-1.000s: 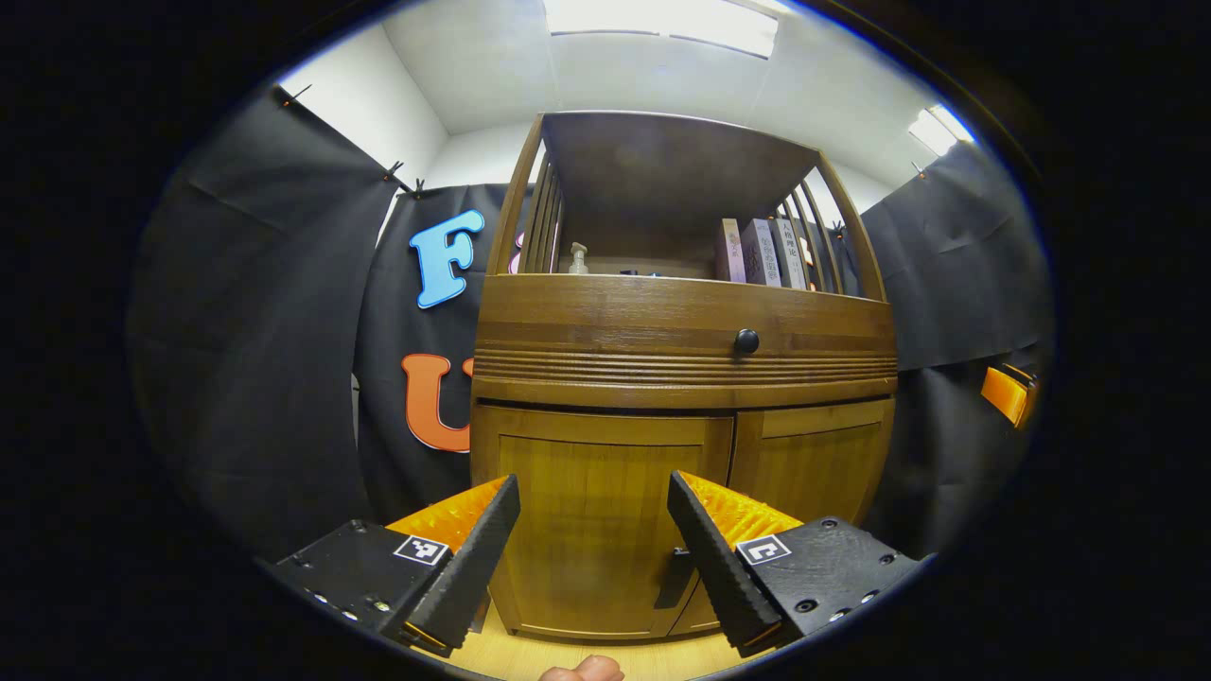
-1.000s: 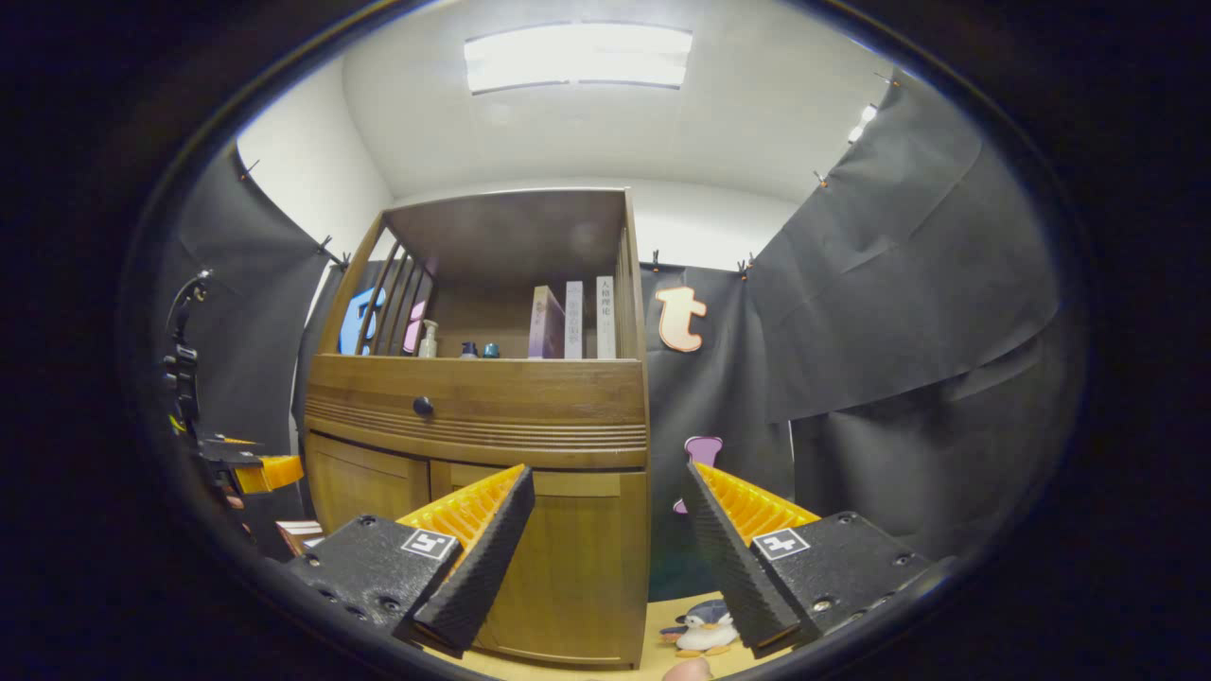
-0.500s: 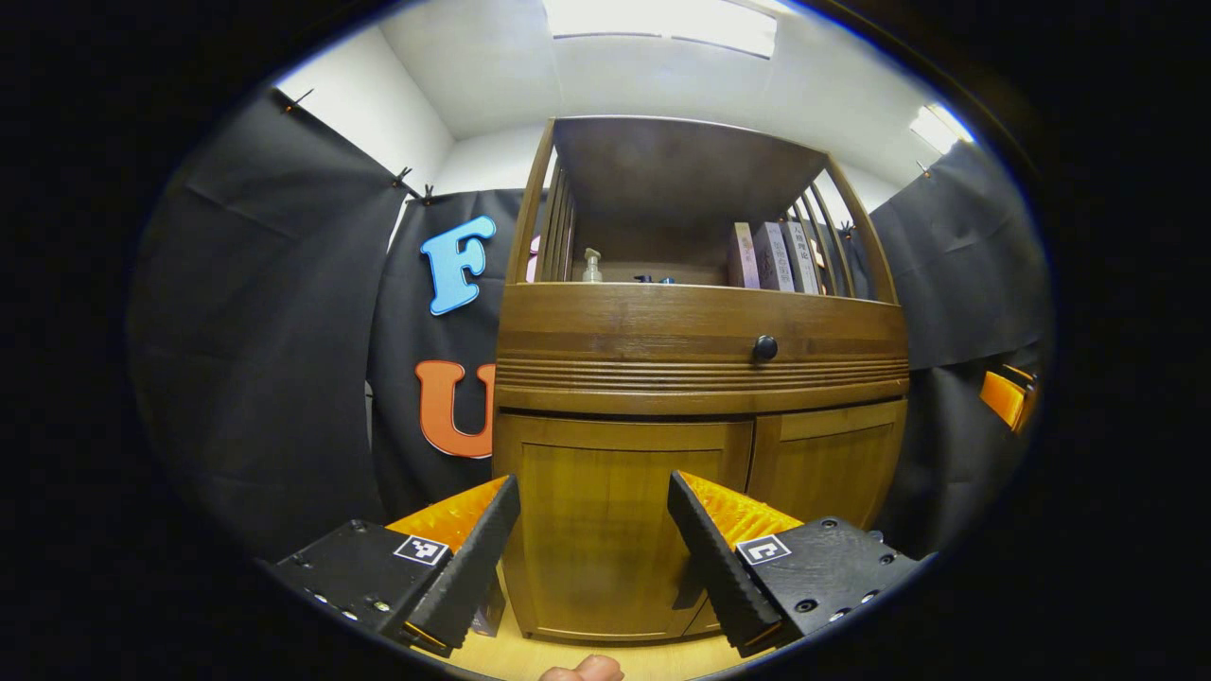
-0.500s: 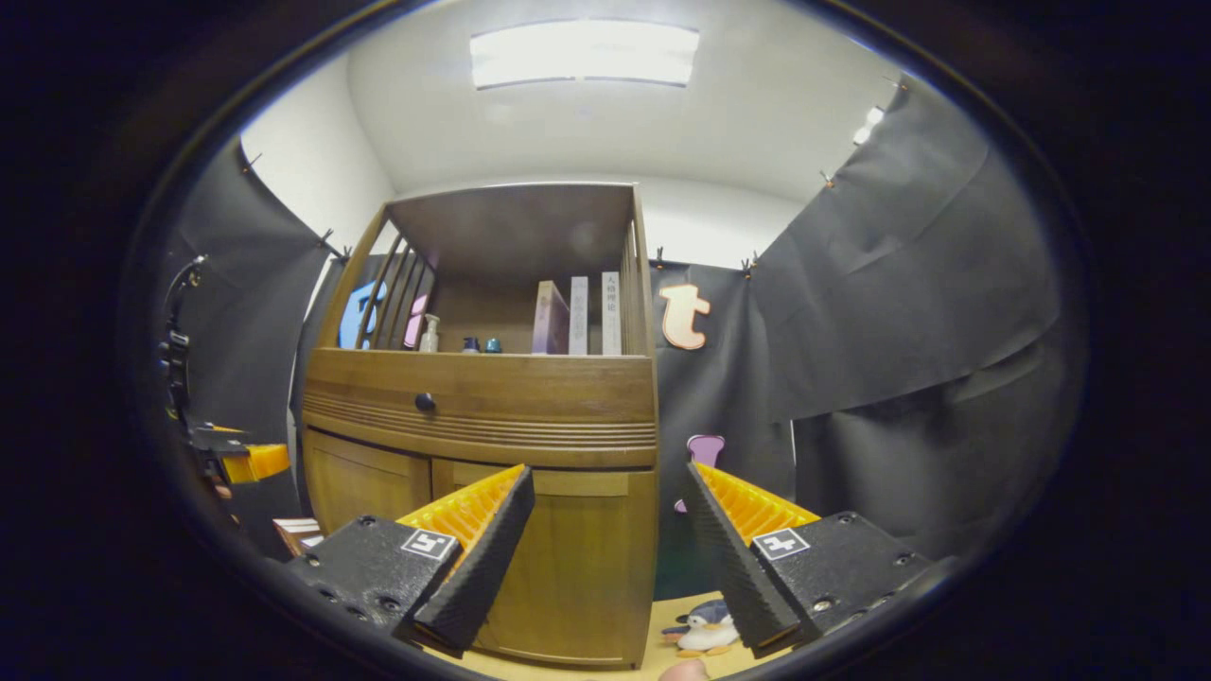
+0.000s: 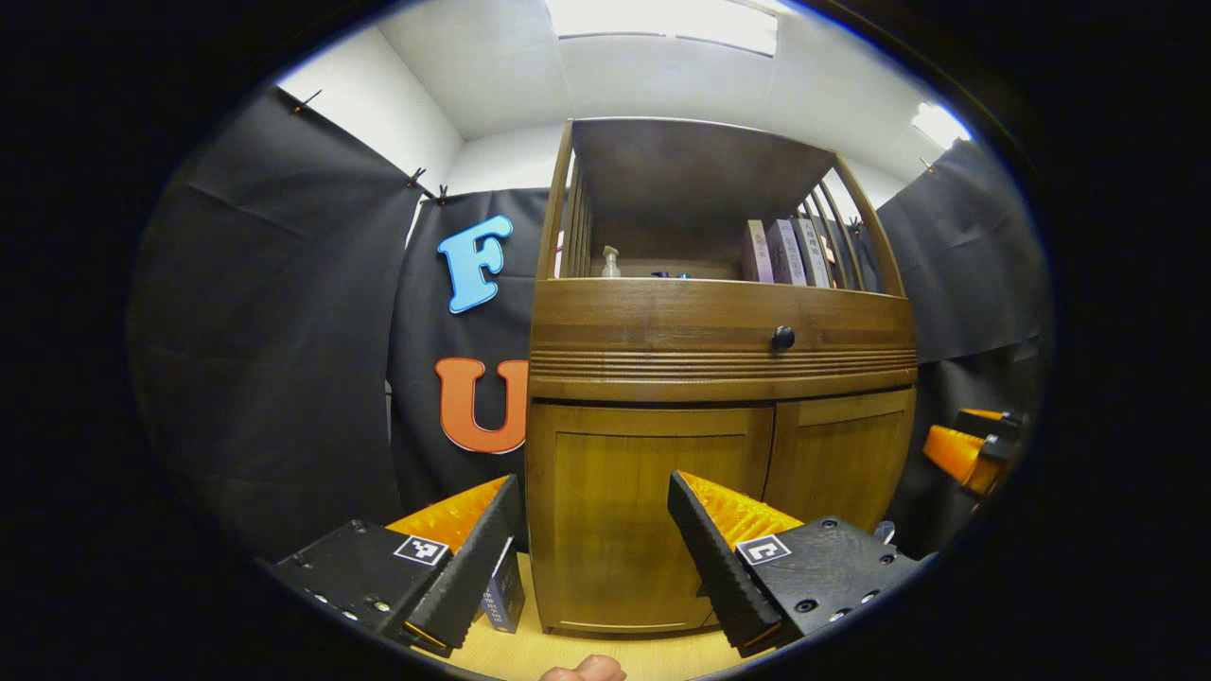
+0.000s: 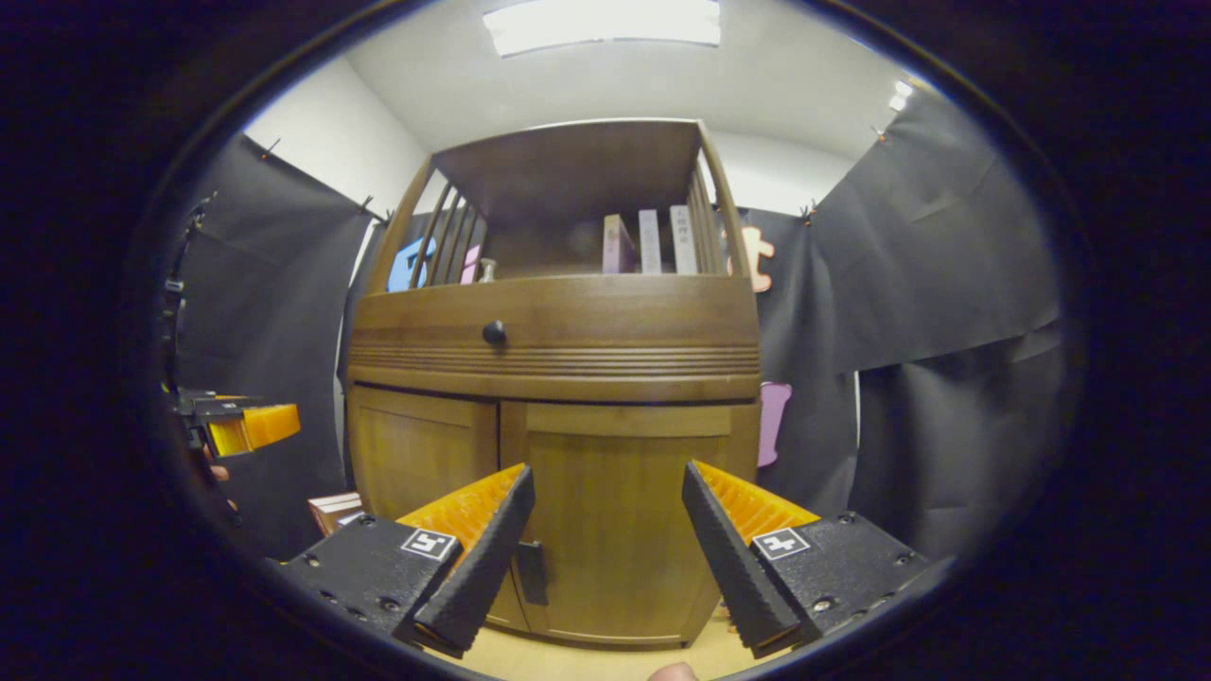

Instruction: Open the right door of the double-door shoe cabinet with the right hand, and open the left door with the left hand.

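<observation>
Both doors of brown wooden double-door shoe cabinet [image 6: 553,454] are seen shut ahead. Right gripper [image 6: 605,544] & left gripper [image 5: 591,544] are held spread, empty. Stiff hinged panels, prob. light; dark handle [image 6: 532,572] at centre seam is best pinched.

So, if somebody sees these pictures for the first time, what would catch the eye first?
Most likely the tall wooden cabinet in the middle of both views, its two lower doors shut, a round dark knob on the drawer above them. Next, the open fingers of each gripper at the bottom of each view, pointing at the doors. After that, the books standing on the open top shelf.
</observation>
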{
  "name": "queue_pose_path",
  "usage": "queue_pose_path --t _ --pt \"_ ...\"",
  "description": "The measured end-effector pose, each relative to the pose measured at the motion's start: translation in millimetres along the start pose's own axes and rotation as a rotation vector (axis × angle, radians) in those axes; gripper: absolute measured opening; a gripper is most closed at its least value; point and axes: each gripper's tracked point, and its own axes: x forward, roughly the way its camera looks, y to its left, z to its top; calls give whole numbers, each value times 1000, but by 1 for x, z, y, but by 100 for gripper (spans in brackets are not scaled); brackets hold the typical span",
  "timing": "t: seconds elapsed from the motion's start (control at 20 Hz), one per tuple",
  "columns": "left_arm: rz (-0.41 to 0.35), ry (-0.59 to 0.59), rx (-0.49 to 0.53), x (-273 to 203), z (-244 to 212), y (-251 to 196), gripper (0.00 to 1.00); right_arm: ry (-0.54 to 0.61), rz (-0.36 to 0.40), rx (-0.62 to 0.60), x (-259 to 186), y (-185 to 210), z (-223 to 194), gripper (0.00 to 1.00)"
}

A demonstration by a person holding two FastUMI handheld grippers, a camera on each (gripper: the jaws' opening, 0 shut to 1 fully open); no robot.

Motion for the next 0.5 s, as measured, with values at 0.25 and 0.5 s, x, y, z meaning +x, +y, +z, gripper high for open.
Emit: queue_pose_path --t 0.25,0.5 --pt "14 5 -4 -4 -8 18 95 119 36 -57 42 28 -76 94" --pt "31 16 4 -3 -17 35 95 248 77 -62 67 54 -128 92"
